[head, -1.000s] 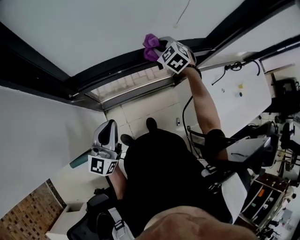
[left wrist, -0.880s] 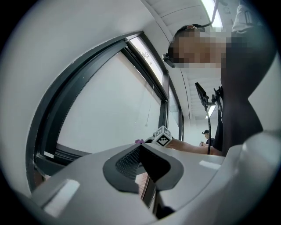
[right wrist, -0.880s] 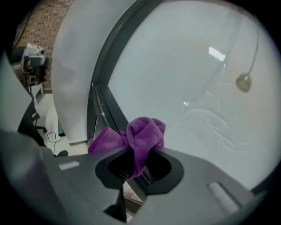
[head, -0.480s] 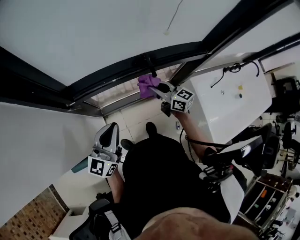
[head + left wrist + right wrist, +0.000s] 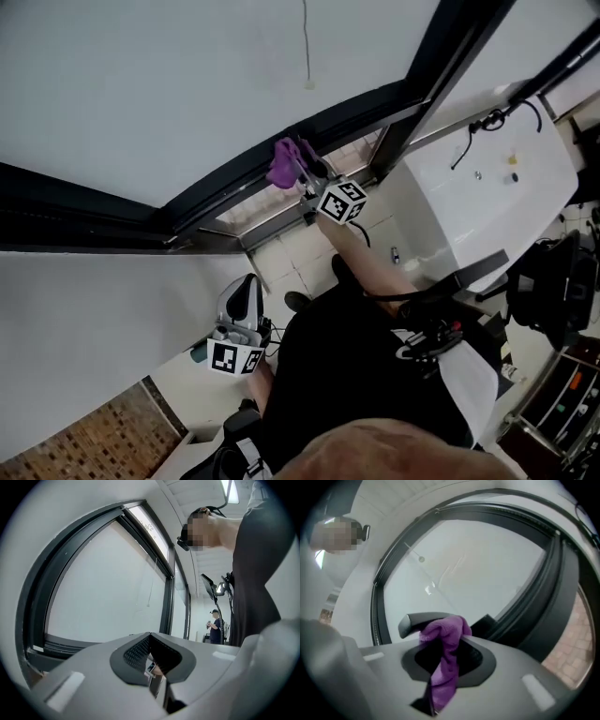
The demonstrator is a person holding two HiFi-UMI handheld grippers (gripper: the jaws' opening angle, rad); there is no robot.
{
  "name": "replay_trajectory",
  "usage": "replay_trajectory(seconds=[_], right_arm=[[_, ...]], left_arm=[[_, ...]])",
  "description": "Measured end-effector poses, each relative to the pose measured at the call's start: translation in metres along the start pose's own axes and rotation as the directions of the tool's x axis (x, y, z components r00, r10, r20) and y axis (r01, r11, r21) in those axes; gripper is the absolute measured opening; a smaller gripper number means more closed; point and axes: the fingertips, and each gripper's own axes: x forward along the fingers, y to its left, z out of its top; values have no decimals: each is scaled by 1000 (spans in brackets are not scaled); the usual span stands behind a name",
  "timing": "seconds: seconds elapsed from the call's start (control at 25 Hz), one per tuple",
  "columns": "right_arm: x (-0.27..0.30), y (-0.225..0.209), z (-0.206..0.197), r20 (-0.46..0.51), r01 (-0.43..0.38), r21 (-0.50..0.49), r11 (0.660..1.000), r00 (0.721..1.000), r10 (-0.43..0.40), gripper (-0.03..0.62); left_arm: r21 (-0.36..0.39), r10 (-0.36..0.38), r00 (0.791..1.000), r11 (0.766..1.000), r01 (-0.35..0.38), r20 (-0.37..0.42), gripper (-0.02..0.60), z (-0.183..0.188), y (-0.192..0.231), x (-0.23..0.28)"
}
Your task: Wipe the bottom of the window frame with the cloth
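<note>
Right tool (image 5: pixel 305 176) clamps a purple cloth (image 5: pixel 283 161), jaws closed on the bunched fabric, which rides ahead of the tips up at the dark bottom rail (image 5: pixel 223 193) of the window frame. Whether the fabric actually presses the rail cannot be told. That rail runs as a long diagonal in the head view, lower left to upper right, so the wiping stroke would likely have to travel along it, not across. Left tool (image 5: pixel 247 289), jaws together and empty, hangs low beside the person's body, well apart from the frame, leaving the right arm the nearer one.
</note>
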Motion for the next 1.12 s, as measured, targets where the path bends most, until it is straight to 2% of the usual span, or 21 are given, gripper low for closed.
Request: replay_trajectory(seconds=[0.08,0.16,0.32,0.48,0.6,0.76,0.92,0.96,1.04,1.12], right_arm=[[-20,-10,-2,28,56,94,994,998,-59,69],[-22,-17,1,61,70,97,993,995,-76,69],[0,-15,12,58,30,-108,994,998,-24,64],[-5,-2,4,9,-77,-174,982,997,79,64],[-19,12,3,-20,-145,-229,963,989,145,66],[-59,24,5,-80,-190,-308,932,982,174,66],[-109,62,44,-87,-291,-384,876,956,280,67],[-108,60,58,-88,-271,-415,869,962,258,67],[-77,36,80,-111,-176,-510,842,984,138,67],[-25,13,88,-178,-138,-578,804,983,40,67]], left_arm=[[-2,17,1000,1000,-17,-4,0,-1,3,-4],[2,21,1000,1000,-21,-3,0,1,5,-4],[11,3,1000,1000,-3,-3,0,2,0,-1],[1,-17,1000,1000,17,-17,0,-4,-4,3],[-6,-33,999,999,33,-22,0,-6,-8,7],[-11,-44,999,999,44,-27,0,-6,-10,15],[-17,-61,997,998,61,-41,0,-9,-8,23],[-20,-64,997,998,63,-42,0,-10,-6,25],[-19,-71,997,997,70,-43,0,-10,-5,31],[-11,-85,996,996,84,-41,0,-8,-11,35]])
